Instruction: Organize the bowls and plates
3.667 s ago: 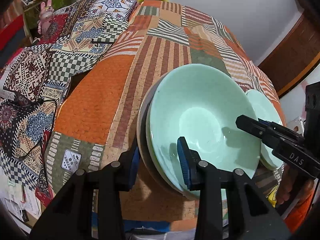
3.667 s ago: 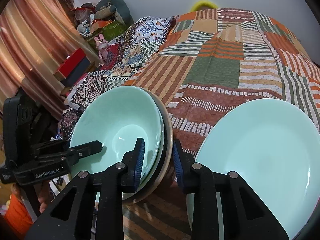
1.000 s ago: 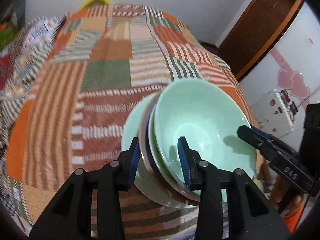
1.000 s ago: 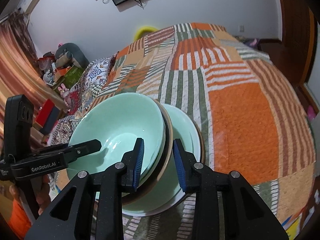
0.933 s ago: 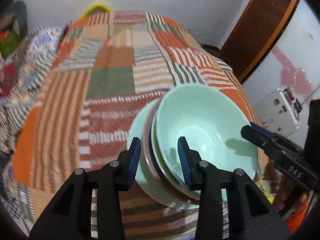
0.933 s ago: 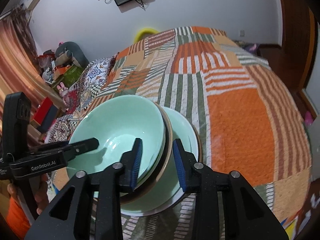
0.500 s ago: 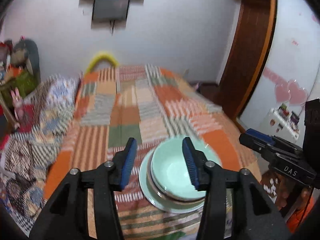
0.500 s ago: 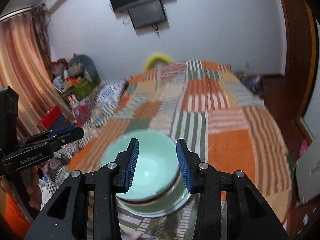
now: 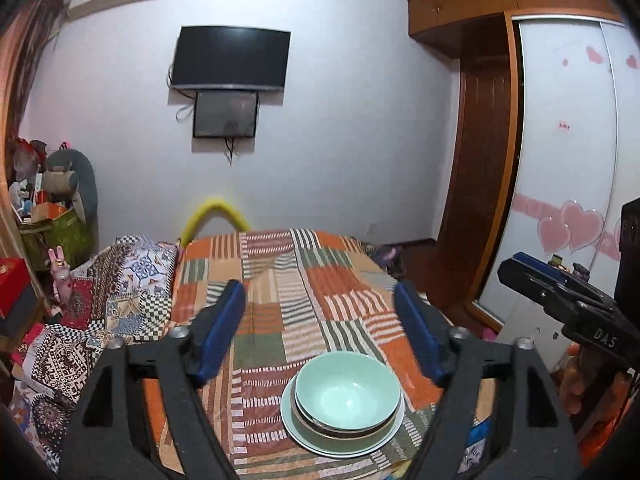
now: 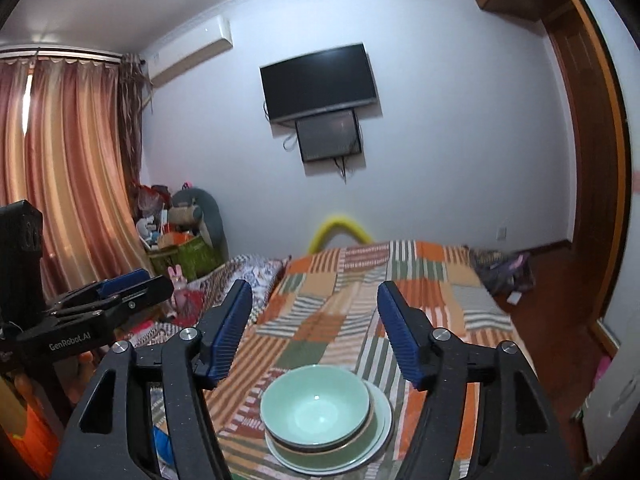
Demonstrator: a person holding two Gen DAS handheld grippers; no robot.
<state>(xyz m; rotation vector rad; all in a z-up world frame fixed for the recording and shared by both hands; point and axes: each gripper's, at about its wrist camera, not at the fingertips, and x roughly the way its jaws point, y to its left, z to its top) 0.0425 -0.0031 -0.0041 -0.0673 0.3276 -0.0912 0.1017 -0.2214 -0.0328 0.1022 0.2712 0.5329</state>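
With the mint-green bowl [image 9: 347,389] nested on the plates [image 9: 342,438] near the bed's [image 9: 280,280] foot edge, both tools, left tool [image 9: 320,332] and right tool [image 10: 314,332], opening wide and empty, should back off without nudging the stack.

So the bowl [image 9: 347,387] sits nested on top of a stack, with a plate [image 9: 316,438] at the bottom, all on the bed [image 9: 280,296] near its front edge. Pillow [image 9: 136,264] is on the bed's left side. Behind the bed is the wall, TV [image 9: 230,58] mounted up on it with a smaller screen [image 9: 225,114] right below. Wardrobe [image 9: 560,168] stands to the right, a pile of toys [image 9: 52,208] in the left corner, curtain [image 10: 68,168] further left.
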